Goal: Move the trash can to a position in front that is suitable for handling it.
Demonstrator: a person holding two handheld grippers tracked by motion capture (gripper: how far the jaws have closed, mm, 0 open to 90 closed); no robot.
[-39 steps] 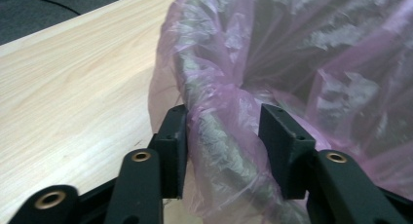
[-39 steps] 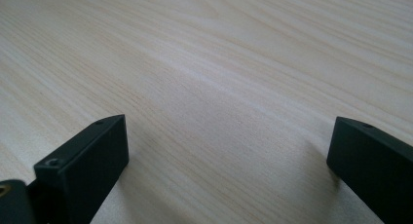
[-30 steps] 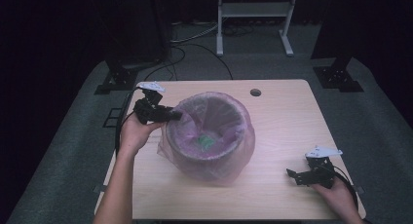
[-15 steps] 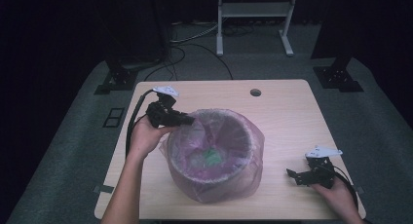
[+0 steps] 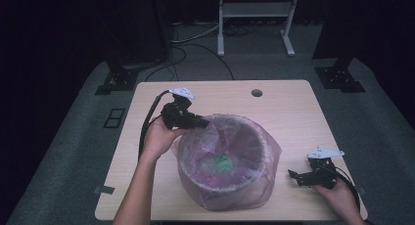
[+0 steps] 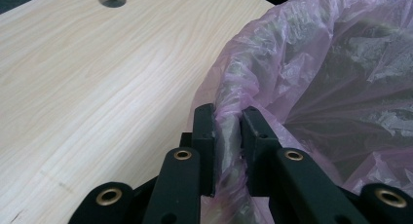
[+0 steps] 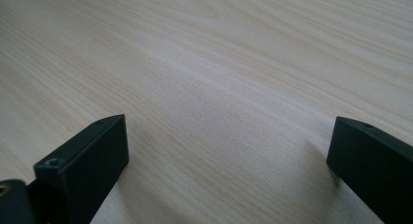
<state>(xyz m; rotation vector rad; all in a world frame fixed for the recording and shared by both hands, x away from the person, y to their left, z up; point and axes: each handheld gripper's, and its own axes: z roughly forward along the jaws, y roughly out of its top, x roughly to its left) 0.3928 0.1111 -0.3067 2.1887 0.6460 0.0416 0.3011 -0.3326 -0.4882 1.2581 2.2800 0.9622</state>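
Observation:
A round bin [image 5: 222, 186] lined with a thin pink plastic bag [image 5: 254, 137] stands on the wooden table [image 5: 274, 100]. Something small and green [image 5: 223, 163] lies at its bottom. My left gripper [image 5: 201, 122] is shut on the bin's rim and the bag's edge [image 6: 228, 131] at the upper left side. The jaws pinch the crumpled pink film between them. My right gripper [image 5: 294, 177] rests low over the table near the front right corner, open, with bare wood [image 7: 229, 136] between its jaws.
A round cable hole [image 5: 256, 93] sits near the table's far edge. Beyond the table are dark stands [image 5: 117, 78], cables [image 5: 195, 44] and a white frame [image 5: 254, 12] on grey floor. Bare table shows behind and left of the bin.
The left gripper has dragged the bin by its rim to the right and toward the person. The right gripper has stayed where it was.

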